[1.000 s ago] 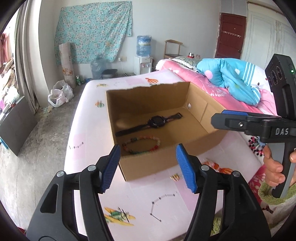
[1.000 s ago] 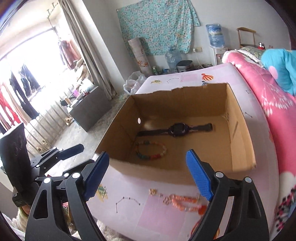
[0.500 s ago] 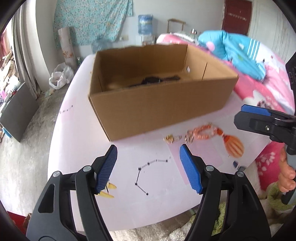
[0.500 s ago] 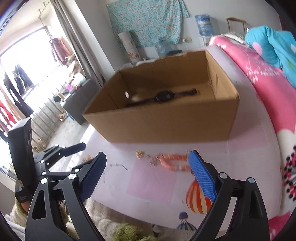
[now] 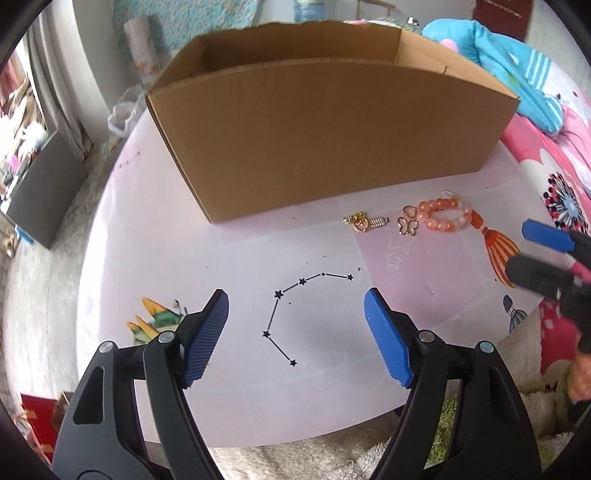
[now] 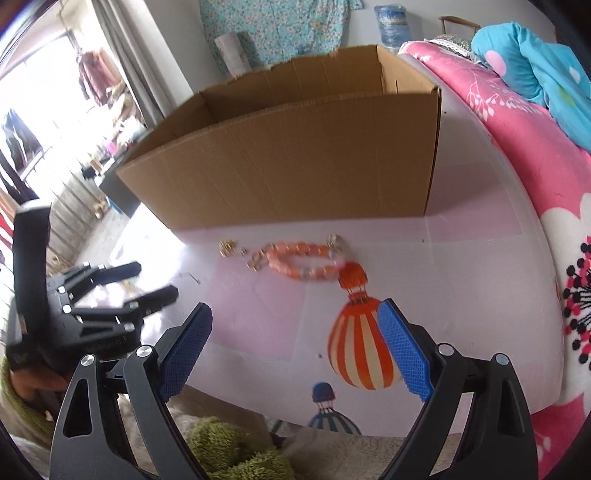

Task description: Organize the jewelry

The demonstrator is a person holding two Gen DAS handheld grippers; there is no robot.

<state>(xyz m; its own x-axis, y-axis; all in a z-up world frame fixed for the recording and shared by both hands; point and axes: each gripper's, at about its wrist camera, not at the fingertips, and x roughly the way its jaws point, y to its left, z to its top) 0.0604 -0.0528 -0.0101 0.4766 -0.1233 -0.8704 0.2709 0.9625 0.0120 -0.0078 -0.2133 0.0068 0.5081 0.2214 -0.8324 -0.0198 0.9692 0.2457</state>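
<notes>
No readable text, labels, brands or numbers anywhere; only pictures printed on the cloth.

At your twelve o'clock hangs a floral cloth (image 6: pixel 280 26), a water jug (image 6: pixel 391 20) just right of it; a blue plush toy (image 5: pixel 517 70) lies at two o'clock.

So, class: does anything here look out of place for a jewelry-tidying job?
Yes. An orange bead bracelet with a tassel and a few small gold charms lie loose on the table, in front of the cardboard box rather than inside it. The box's far rim also looks raggedly torn.
</notes>
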